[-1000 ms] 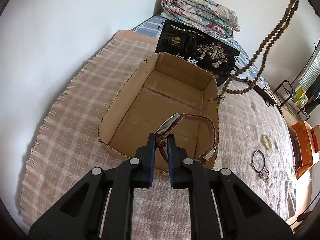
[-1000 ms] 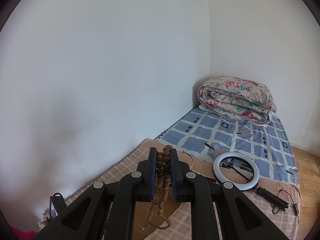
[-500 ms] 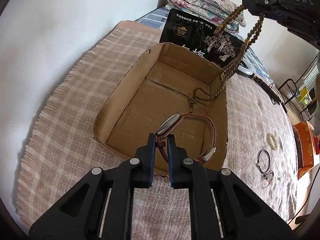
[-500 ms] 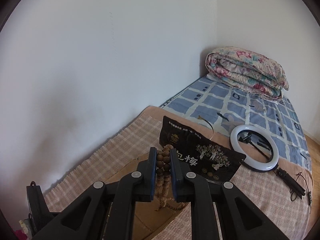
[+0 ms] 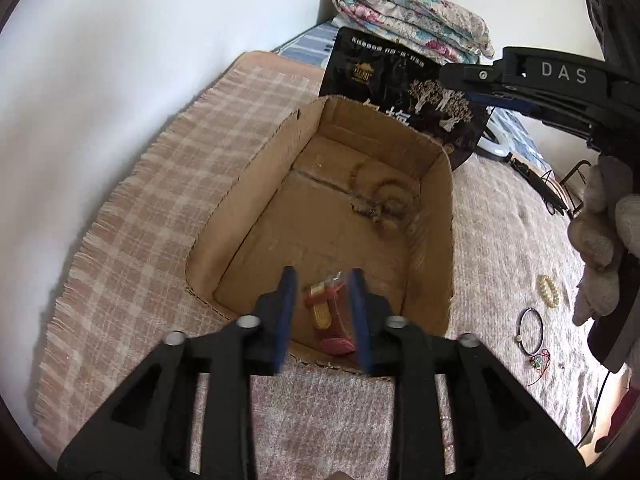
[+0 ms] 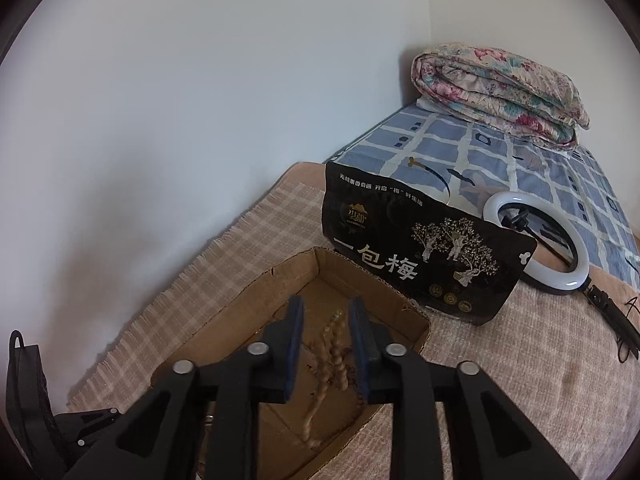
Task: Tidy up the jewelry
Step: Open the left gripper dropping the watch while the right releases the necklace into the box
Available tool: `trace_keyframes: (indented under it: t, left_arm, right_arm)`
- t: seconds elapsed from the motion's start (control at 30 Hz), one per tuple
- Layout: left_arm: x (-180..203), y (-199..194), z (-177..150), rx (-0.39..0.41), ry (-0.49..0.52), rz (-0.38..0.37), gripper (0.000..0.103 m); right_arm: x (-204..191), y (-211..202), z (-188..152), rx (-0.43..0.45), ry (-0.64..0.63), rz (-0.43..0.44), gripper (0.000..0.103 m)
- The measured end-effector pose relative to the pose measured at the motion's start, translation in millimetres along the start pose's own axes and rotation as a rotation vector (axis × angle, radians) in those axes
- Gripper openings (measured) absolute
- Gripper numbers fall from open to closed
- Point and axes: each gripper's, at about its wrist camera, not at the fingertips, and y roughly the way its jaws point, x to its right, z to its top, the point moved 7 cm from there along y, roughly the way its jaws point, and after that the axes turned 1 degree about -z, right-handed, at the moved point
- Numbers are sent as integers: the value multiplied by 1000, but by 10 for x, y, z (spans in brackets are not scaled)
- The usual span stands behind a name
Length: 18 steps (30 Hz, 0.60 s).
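Note:
An open cardboard box (image 5: 240, 208) (image 6: 224, 320) sits on a plaid blanket. My left gripper (image 5: 322, 296) hangs over the box's near wall with its jaws opening. The brown-strapped watch (image 5: 330, 320), blurred, drops free between the pads. My right gripper (image 6: 324, 332) is above the box's far end, jaws opening too. The wooden bead string (image 6: 332, 356) falls blurred between its fingers, and its lower part coils on the box floor (image 5: 384, 200). The right gripper (image 5: 480, 84) also shows at the upper right of the left wrist view.
A black snack pouch (image 6: 420, 256) leans on the box's far wall. Behind it lie a ring light (image 6: 536, 252) and a folded floral quilt (image 6: 500, 92). A pearl bracelet (image 5: 548, 290), a black hair tie (image 5: 530, 326) and a red-cord charm (image 5: 538, 362) lie on the blanket at right.
Both grippers have opened. The watch has slipped out of the left pads, and the bead string has left the right pads and dropped into the box. The right gripper has come down.

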Motion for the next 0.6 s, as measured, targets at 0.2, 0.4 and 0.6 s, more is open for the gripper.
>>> trace_keyframes:
  t: [0.2, 0.4, 0.6]
  left_arm:
    - [74, -147, 56, 36, 19, 0, 37]
    - [175, -283, 49, 54, 44, -2, 37]
    - [313, -454, 8, 82, 59, -24, 37]
  right_arm:
    - [64, -168, 21, 26, 8, -33, 67]
    - [222, -447, -32, 51, 39, -72, 78]
    - [451, -910, -150, 108, 62, -152, 95]
